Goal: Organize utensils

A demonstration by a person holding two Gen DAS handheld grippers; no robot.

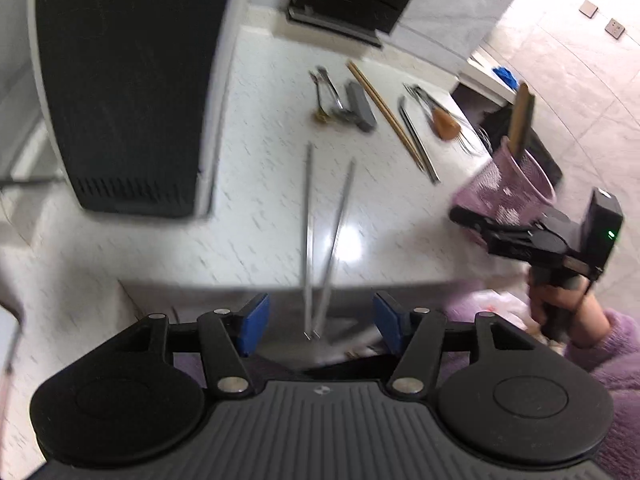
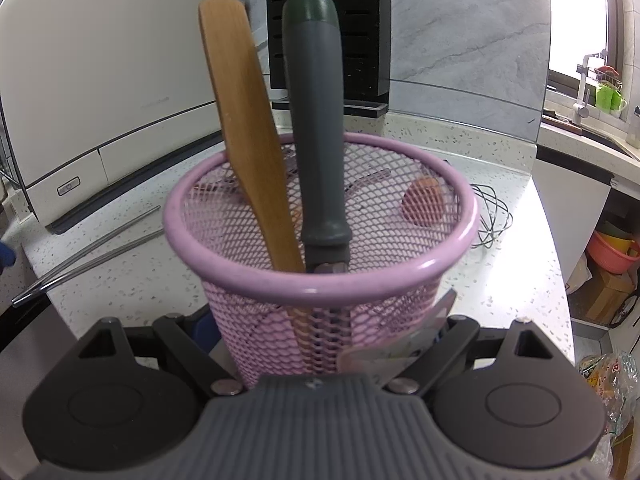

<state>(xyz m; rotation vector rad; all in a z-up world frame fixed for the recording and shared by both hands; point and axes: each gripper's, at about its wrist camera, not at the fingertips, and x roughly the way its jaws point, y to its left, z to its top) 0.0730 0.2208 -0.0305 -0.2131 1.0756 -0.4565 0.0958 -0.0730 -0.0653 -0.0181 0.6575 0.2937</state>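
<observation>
My right gripper (image 2: 326,336) is shut on a pink mesh utensil holder (image 2: 320,280), held above the counter edge; it also shows in the left wrist view (image 1: 506,188). A wooden spatula (image 2: 244,120) and a grey-handled tool (image 2: 318,120) stand in the holder. My left gripper (image 1: 316,324) is open and empty, at the counter's near edge. Two metal chopsticks (image 1: 324,236) lie just ahead of it, their near ends overhanging the edge. Further back lie wooden chopsticks (image 1: 380,106), metal chopsticks (image 1: 416,140), a whisk with a brown handle (image 1: 446,124) and a pile of small utensils (image 1: 344,104).
A white appliance (image 2: 100,100) stands at the left of the white counter (image 1: 260,184). A black slotted knife block (image 2: 352,28) stands at the back wall. The counter's right end drops to the floor, with bins and bags (image 2: 612,256) below.
</observation>
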